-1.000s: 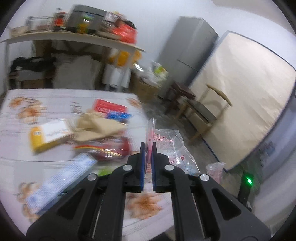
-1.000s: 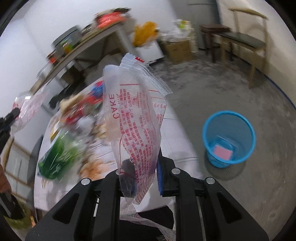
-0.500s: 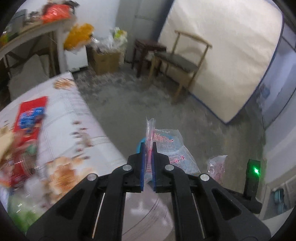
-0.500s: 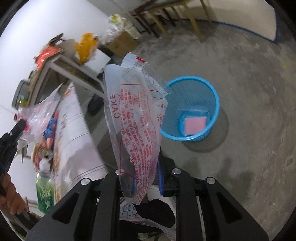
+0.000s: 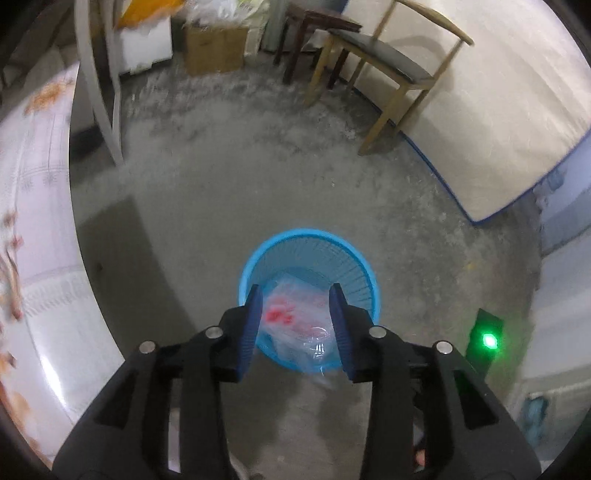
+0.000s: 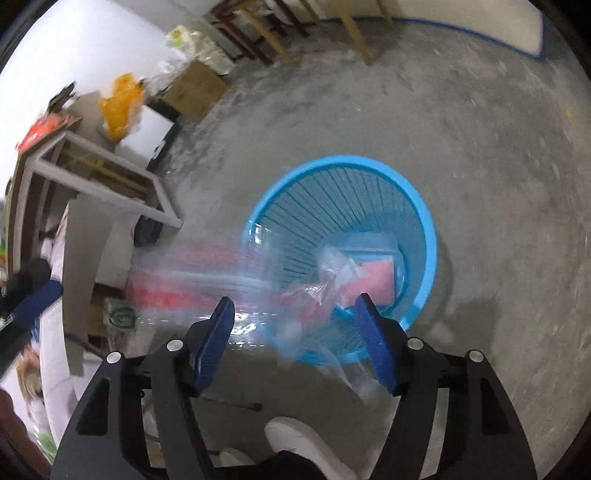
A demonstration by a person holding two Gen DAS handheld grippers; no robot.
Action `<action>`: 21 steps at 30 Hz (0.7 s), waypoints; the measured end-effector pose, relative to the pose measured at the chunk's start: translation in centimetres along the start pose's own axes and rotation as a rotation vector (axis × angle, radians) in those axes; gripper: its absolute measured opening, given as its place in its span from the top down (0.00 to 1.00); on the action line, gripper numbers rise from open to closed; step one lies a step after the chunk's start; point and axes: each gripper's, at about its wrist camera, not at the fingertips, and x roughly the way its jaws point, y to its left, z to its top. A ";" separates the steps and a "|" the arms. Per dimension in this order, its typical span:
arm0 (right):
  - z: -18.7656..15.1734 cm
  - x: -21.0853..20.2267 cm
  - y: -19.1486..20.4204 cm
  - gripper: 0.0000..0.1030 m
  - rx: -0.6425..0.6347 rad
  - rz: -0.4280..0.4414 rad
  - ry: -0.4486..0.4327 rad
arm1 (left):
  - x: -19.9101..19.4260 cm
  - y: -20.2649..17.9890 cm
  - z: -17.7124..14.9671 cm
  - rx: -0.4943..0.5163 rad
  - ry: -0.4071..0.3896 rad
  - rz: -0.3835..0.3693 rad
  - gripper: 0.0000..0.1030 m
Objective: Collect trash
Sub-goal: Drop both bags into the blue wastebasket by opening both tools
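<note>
A blue mesh trash basket (image 5: 354, 258) stands on the concrete floor and also shows in the right wrist view (image 6: 424, 229). My left gripper (image 5: 295, 295) is open above it, and a clear wrapper with red print (image 5: 295, 317) drops between the jaws into the basket. My right gripper (image 6: 295, 306) is open above the basket's near rim. A clear wrapper with red lettering (image 6: 236, 273) falls blurred in front of it. A pink item (image 6: 376, 277) lies in the basket's bottom.
The table with the patterned cloth (image 5: 33, 221) is at the left. A wooden chair (image 5: 391, 62), a dark stool (image 5: 314, 29) and a cardboard box (image 5: 214, 51) stand at the far side. A white mattress (image 5: 498, 110) leans at the right. A white shoe (image 6: 306, 439) is below.
Both grippers swung from the table over to the blue basket and opened. Both clear wrappers have left the jaws and are falling toward the basket.
</note>
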 end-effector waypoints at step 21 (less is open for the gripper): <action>-7.1 -11.9 0.9 0.27 -0.047 0.161 -0.023 | -17.9 5.9 -10.5 0.094 -0.250 -0.093 0.46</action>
